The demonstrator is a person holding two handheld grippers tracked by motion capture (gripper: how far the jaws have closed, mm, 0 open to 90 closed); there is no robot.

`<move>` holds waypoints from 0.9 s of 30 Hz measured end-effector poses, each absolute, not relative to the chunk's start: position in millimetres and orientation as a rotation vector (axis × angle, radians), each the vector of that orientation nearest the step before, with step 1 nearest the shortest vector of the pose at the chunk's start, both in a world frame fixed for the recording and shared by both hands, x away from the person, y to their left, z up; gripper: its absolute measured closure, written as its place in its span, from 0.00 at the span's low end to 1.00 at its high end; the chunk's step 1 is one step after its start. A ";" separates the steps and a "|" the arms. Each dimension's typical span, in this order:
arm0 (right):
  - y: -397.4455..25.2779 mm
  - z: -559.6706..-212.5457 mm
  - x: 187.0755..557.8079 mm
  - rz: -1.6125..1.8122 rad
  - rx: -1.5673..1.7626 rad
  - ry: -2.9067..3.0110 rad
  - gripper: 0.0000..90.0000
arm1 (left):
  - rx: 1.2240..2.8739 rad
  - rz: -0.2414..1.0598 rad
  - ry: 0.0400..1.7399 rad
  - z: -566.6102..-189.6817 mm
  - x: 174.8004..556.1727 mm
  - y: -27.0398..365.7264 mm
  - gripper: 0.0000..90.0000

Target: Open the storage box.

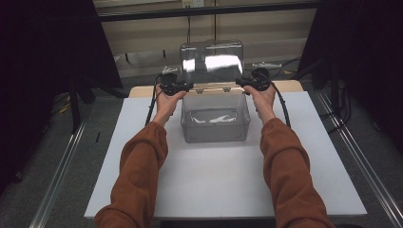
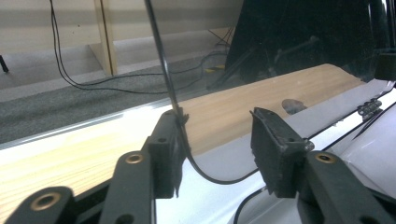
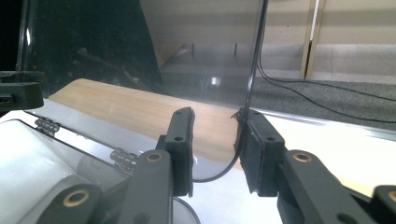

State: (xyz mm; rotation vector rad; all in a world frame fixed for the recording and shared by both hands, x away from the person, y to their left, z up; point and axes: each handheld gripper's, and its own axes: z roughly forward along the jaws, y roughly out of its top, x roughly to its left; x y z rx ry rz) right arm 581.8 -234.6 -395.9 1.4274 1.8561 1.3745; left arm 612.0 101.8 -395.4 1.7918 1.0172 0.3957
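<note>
Clear plastic is making this lidded box (image 1: 215, 111) light, stiff, slick and crackable; it is sitting toward the tabletop's (image 1: 218, 180) far edge, lid (image 1: 212, 61) standing upright. You are bracketing the lid's lower corners, left gripper (image 2: 217, 142) and right gripper (image 3: 217, 140) both gaping, each straddling an edge.

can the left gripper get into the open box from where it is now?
Probably yes. The lid stands upright at the back, so the clear box is open on top. The left gripper, jaws open, sits at the box's back left corner with nothing between it and the opening.
</note>
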 end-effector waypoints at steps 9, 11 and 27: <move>-235.0 -396.5 585.0 1.363 1.462 1.875 0.71 | 1.798 0.368 1.046 -396.5 614.7 99.6 0.54; -235.1 -396.9 584.9 1.361 1.467 1.879 0.70 | 1.796 0.356 1.052 -396.9 615.4 100.0 0.54; -236.0 -397.2 589.7 1.333 1.485 1.923 0.66 | 1.807 0.300 1.105 -396.7 618.8 98.3 0.49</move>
